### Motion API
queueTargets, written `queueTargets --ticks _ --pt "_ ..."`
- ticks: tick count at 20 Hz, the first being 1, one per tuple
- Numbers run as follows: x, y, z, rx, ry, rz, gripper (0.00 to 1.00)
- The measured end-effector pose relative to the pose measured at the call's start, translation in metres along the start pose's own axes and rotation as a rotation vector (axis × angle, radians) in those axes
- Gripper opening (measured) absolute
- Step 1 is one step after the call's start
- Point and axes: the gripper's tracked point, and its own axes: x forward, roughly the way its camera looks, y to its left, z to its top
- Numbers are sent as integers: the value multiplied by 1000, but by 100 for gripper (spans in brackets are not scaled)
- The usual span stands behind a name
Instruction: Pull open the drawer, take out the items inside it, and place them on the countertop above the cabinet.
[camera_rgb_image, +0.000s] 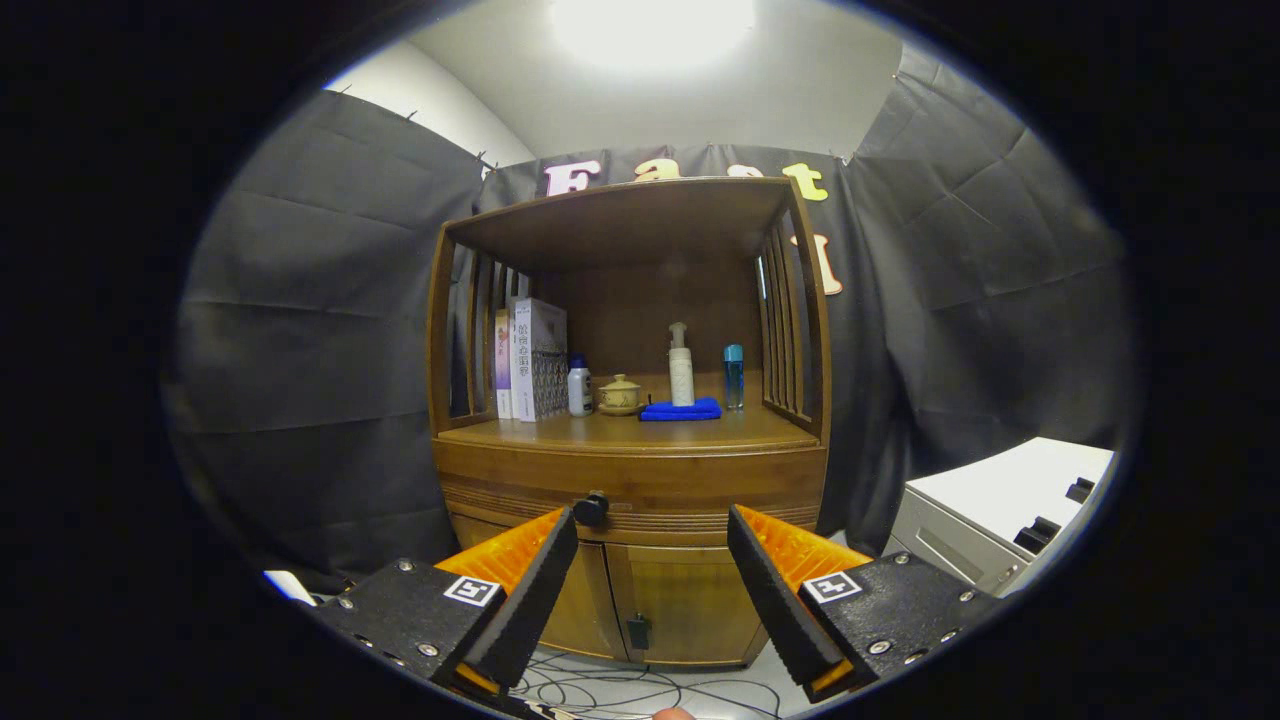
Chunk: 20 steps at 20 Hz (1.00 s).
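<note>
A wooden cabinet (630, 470) stands straight ahead of me. Its drawer (640, 490) is closed, and a dark round knob (591, 508) sticks out of the drawer front. My gripper (652, 527) is open, held a short way in front of the drawer. The knob sits just right of the left fingertip (560, 535), at the height of the tips. Nothing is between the fingers. The countertop (625, 430) above the drawer is bare wood along its front. The drawer's contents are hidden.
On the countertop's back stand books (528, 358), a small white bottle (579, 388), a lidded ceramic jar (620, 395), a pump bottle (681, 368) on a blue cloth (681, 409), and a blue bottle (734, 375). Two cupboard doors (655, 600) lie below. A white unit (1000, 510) stands right. Cables (620, 690) cross the floor.
</note>
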Motion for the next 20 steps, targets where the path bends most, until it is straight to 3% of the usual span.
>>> queueTargets --ticks 15,20 --pt "25 8 10 30 -35 -1 94" --pt "60 16 19 55 -43 -6 94"
